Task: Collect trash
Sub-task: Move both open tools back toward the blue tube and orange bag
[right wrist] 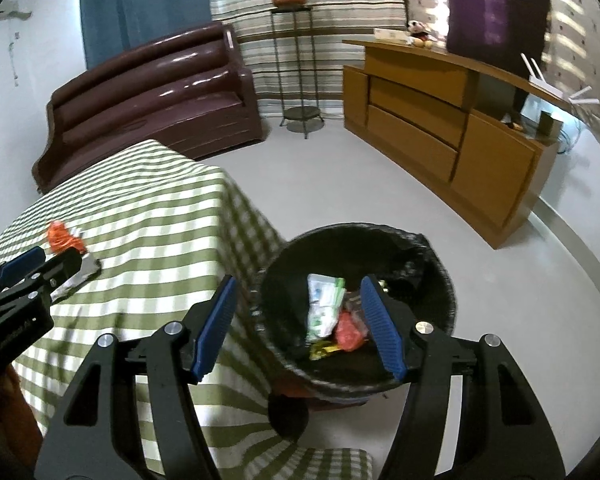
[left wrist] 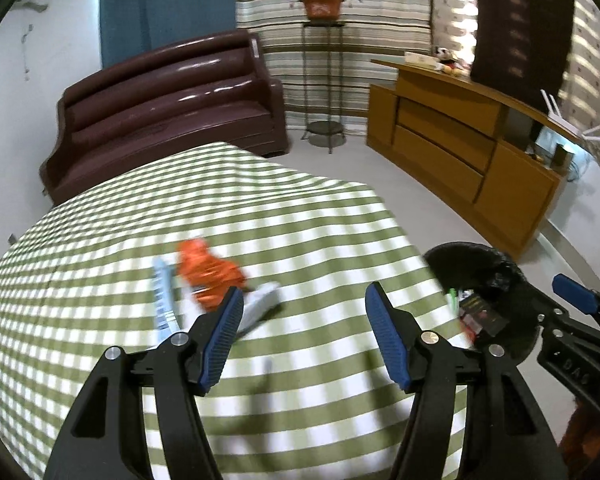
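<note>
- Tongs first: your left gripper (left wrist: 304,336) stood with its jaws apart and nothing between them, over the checked tablecloth (left wrist: 320,408).
- Your right gripper (right wrist: 298,328) was likewise spread and empty, hanging above the black bin (right wrist: 440,280) beside the table.
- Inside that bin you already had several pieces collected: a white-and-green wrapper (right wrist: 324,304), a red scrap (right wrist: 350,334) and a yellow bit (right wrist: 324,351). That part of the job looked done.
- Further out on the cloth, trash was still waiting: an orange wrapper (left wrist: 210,276), a pale blue packet (left wrist: 164,304) just beside it, and a silvery grey piece (left wrist: 262,300) touching the orange one's near edge. All three were blurred, so you could not tell what they were.
- By my reckoning you were well through, with this last cluster left to carry to the bin.
</note>
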Motion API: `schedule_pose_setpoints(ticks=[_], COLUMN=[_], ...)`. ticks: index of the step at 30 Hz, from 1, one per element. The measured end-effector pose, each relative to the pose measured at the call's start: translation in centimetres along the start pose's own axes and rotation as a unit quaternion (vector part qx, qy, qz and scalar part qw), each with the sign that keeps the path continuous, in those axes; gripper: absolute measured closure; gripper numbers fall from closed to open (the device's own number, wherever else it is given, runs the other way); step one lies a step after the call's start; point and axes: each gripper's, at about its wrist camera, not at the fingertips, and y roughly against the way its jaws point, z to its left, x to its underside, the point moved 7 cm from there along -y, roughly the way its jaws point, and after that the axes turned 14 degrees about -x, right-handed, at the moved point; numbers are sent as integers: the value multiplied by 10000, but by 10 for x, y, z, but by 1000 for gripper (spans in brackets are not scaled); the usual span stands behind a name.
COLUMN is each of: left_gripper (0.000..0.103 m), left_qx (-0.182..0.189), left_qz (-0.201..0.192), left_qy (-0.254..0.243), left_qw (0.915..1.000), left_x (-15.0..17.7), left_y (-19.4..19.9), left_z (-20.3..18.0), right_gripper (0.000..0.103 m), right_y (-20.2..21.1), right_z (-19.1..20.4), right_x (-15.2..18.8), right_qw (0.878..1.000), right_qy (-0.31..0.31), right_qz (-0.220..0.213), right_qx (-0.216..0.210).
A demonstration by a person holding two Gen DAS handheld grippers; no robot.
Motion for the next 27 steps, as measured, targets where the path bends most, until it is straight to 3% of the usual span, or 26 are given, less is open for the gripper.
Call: schedule_pose_setpoints(ticks=[27], left_gripper=[39], left_qx=[-1031], left_qz=[390], left_qy=[921], left_qw=[9896], left_x=[53], left_y=[-14], left_z=[184], right_gripper=[41], right_y=[-50], right_z=[188], right_x=[16], right_qw=[9902], right_qy=[842], right_qz=[518], right_qx=[-984])
